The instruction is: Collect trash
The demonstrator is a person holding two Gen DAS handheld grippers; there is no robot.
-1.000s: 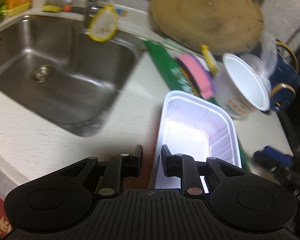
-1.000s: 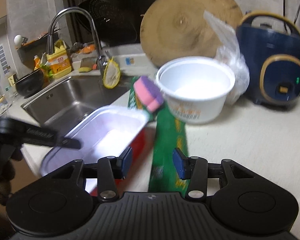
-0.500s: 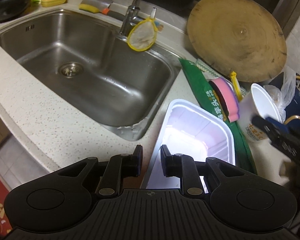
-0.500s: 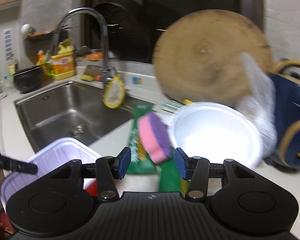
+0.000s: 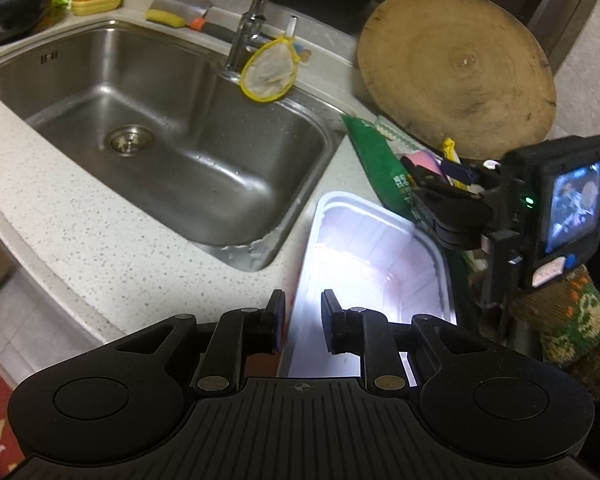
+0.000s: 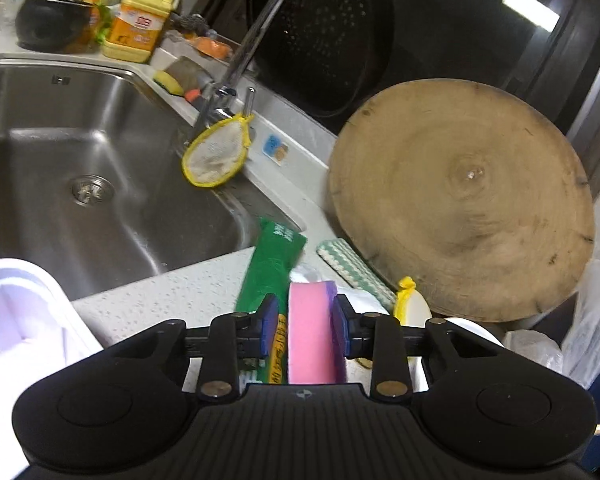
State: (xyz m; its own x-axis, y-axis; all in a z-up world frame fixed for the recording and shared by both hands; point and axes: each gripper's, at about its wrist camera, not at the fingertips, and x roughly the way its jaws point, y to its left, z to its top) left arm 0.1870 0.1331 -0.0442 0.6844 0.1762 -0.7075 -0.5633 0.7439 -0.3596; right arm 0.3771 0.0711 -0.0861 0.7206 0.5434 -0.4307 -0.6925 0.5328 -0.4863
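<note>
The white tray [image 5: 374, 258] is the landmark in the left wrist view: it sits on the speckled bench [image 5: 80, 216] just right of the steel sink [image 5: 148, 132], its near rim clamped between the fingers of the left tool [image 5: 302, 322], which is clenched on that rim and tilted down at it. A second ago this view was smeared and turned; now it is sharp and the sink fills the upper left. The white bowl that stood beyond the tray is now hidden by the right tool [image 5: 432, 174], which has come in from the right above the tray's far corner, a gloved hand [image 5: 568, 320] beneath it. The green packet [image 5: 384, 164] lies past the tray, and the round wooden board [image 5: 458, 74] leans behind it. A yellow-rimmed strainer [image 5: 269, 72] hangs by the tap.

In the right wrist view the right tool [image 6: 303, 326] points forward and slightly down, its jaws closing on the pink sponge [image 6: 312, 340], which stands on edge between them with the right pad against its purple side. A second ago those jaws stood wide over the green packet [image 6: 274, 264] with the sponge farther off. The tray [image 6: 24, 320] shows at the left edge, the sink [image 6: 88, 168] beyond it, the wooden board [image 6: 464, 200] to the right. A dish soap bottle [image 6: 138, 24] stands behind the sink.
</note>
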